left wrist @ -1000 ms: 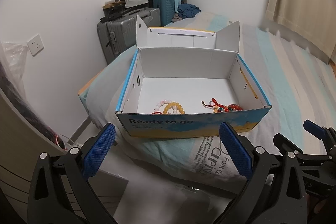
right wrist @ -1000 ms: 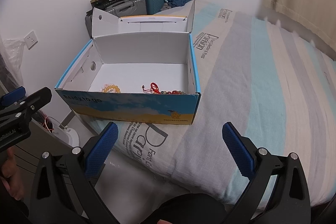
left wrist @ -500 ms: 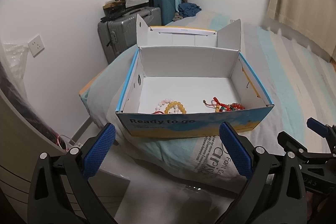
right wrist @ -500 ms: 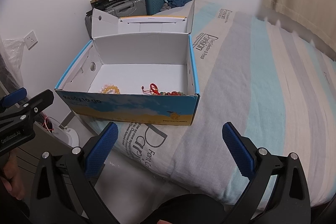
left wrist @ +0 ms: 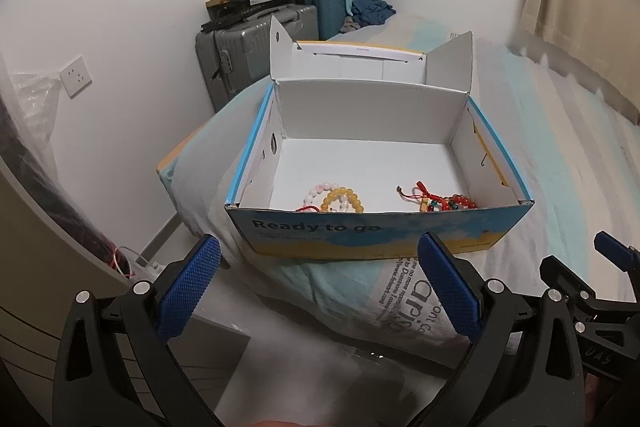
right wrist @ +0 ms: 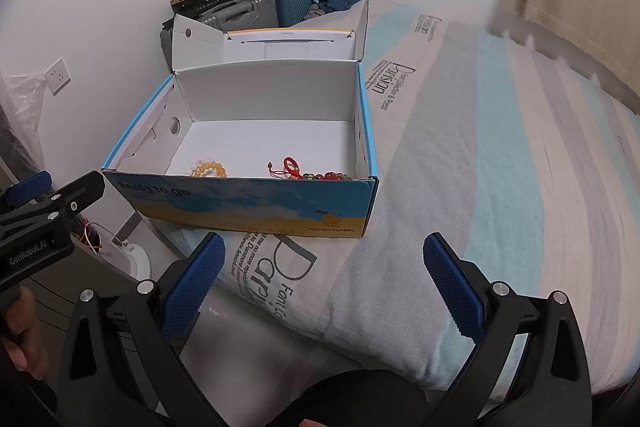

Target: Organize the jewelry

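An open blue and yellow cardboard box stands on the corner of a bed; it also shows in the right wrist view. Inside lie a yellow bead bracelet over a pink one, and a red cord bracelet with red and green beads. The same pieces show in the right wrist view: yellow bracelet, red cord bracelet. My left gripper and right gripper are both open and empty, short of the box's front wall.
The bed has a striped blue, grey and white cover. Grey and teal suitcases with clutter stand by the wall behind the box. A wall socket is at left. Floor lies below the bed corner.
Both grippers have barely shifted; the box sits slightly differently in each view. Both stay open and empty, and the jewelry has not moved.
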Demonstrator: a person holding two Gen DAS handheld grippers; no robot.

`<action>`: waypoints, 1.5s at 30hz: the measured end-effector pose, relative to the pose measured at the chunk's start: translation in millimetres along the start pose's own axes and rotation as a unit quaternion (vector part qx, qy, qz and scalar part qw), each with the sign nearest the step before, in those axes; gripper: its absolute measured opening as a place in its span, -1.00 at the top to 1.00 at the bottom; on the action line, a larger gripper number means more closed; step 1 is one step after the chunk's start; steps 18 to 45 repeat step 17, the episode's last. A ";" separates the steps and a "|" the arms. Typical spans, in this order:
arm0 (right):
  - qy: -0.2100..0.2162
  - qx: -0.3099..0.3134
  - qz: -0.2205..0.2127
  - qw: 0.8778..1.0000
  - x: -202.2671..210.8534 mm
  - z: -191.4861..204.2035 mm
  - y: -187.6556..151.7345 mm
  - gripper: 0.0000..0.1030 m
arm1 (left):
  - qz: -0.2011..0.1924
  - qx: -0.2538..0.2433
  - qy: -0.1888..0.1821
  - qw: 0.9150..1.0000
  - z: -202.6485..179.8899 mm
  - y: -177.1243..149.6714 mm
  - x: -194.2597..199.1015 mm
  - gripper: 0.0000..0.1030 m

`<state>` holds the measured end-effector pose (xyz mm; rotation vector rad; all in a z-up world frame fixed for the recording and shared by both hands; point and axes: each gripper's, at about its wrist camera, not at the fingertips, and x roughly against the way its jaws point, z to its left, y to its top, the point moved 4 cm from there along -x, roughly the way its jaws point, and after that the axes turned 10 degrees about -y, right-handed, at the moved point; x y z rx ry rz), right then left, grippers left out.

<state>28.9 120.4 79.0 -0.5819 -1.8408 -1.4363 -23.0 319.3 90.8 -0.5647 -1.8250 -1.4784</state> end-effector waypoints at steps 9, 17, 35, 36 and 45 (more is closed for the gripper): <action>0.000 -0.001 0.001 1.000 -1.2 -0.5 -0.5 -0.85 | -0.006 -0.007 0.000 1.000 -1.3 -2.4 -1.2 -0.89; 0.000 -0.001 0.005 1.000 -7.2 1.3 -3.6 -0.85 | -0.008 -0.020 0.015 1.000 -1.5 -2.1 -0.7 -0.89; 0.000 -0.001 0.005 1.000 -7.2 1.3 -3.6 -0.85 | -0.008 -0.020 0.015 1.000 -1.5 -2.1 -0.7 -0.89; 0.000 -0.001 0.005 1.000 -7.2 1.3 -3.6 -0.85 | -0.008 -0.020 0.015 1.000 -1.5 -2.1 -0.7 -0.89; 0.000 -0.001 0.005 1.000 -7.2 1.3 -3.6 -0.85 | -0.008 -0.020 0.015 1.000 -1.5 -2.1 -0.7 -0.89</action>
